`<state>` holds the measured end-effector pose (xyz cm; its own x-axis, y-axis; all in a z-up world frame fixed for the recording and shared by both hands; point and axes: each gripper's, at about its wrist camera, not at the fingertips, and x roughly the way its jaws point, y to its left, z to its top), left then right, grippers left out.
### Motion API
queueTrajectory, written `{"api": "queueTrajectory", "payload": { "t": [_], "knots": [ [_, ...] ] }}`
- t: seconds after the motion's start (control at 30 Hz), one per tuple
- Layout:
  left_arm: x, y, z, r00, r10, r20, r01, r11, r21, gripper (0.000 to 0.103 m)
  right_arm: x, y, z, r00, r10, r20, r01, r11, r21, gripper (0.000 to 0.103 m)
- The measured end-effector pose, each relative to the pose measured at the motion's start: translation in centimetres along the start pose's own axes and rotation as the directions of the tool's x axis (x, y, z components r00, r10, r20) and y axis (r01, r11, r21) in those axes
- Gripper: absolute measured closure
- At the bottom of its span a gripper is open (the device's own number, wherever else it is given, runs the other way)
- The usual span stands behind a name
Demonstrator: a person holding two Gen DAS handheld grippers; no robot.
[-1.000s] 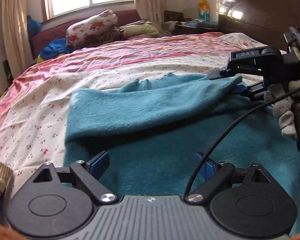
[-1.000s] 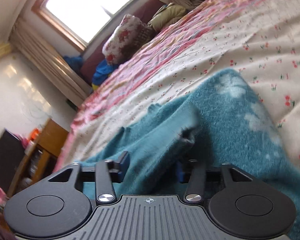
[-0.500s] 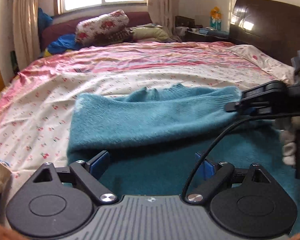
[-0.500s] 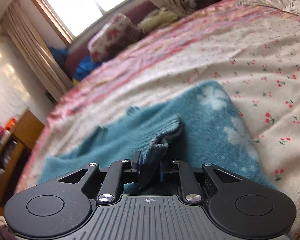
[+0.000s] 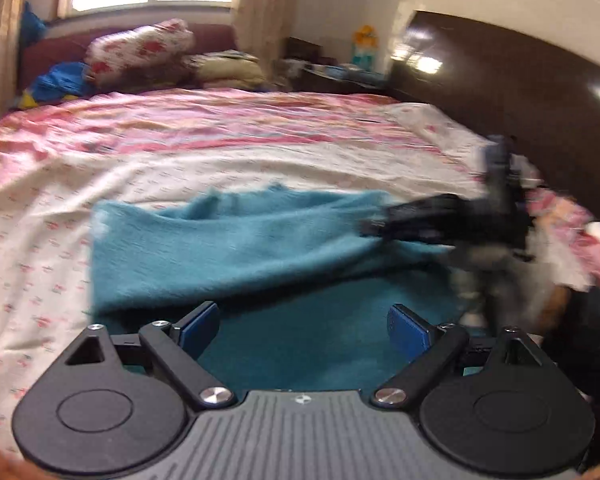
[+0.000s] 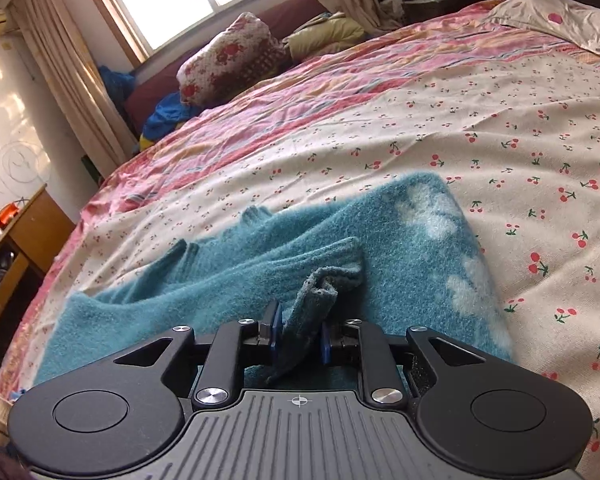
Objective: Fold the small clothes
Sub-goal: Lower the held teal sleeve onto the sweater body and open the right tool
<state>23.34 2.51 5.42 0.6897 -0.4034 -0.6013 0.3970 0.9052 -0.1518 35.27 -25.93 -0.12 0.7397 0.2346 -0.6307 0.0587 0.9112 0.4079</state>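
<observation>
In the left wrist view we see the sweater (image 5: 228,248) spread on the bed (image 5: 40,248), its body flat near us and one sleeve (image 5: 268,224) drawn across it toward the headboard side. Our left tongs (image 5: 304,326) stand wide apart with nothing between them, just above the teal body. The right tongs (image 5: 384,222) meet the sleeve's end there, but blur hides the contact. In the right wrist view the right tongs (image 6: 298,338) are pinched nearly closed on the cuff (image 6: 314,300), which bunches up between the pads. We judge the fold barely begun: one sleeve is in hand and only partly laid over; the other sleeve and the body folds remain. The near hem is cut off behind the tongs in both views, and we cannot make out the second sleeve.
</observation>
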Motion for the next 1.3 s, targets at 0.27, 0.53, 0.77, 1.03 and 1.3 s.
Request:
{"api": "queueTrajectory", "payload": {
  "t": [0.27, 0.53, 0.77, 1.03, 1.3],
  "knots": [
    [2.7, 1.7, -0.1, 0.965, 0.259, -0.049, -0.26, 0.965, -0.032, 0.006, -1.4, -0.1, 0.3, 0.996, -0.07, 0.062, 0.073, 0.997, -0.039, 0.091],
    [4.2, 2.8, -0.5, 0.922, 0.368, -0.12, -0.377, 0.925, -0.056, 0.006, -2.0, -0.7, 0.3, 0.998, -0.051, 0.048, 0.054, 0.996, -0.077, 0.081],
    [4.9, 2.7, -0.5, 0.903, 0.411, -0.123, -0.418, 0.908, -0.032, 0.006, -3.3, 0.0, 0.5, 0.994, -0.071, 0.082, 0.081, 0.99, -0.119, 0.073],
    [5.8, 3.8, -0.3, 0.874, 0.461, -0.152, -0.471, 0.882, -0.033, 0.006, -2.7, -0.6, 0.5, 0.985, -0.158, 0.064, 0.165, 0.976, -0.139, 0.073],
    [6.3, 4.9, -0.4, 0.862, 0.481, -0.162, -0.492, 0.87, -0.033, 0.006, -2.8, -0.8, 0.2, 0.977, -0.195, 0.082, 0.208, 0.959, -0.193, 0.072]
  ]
}}
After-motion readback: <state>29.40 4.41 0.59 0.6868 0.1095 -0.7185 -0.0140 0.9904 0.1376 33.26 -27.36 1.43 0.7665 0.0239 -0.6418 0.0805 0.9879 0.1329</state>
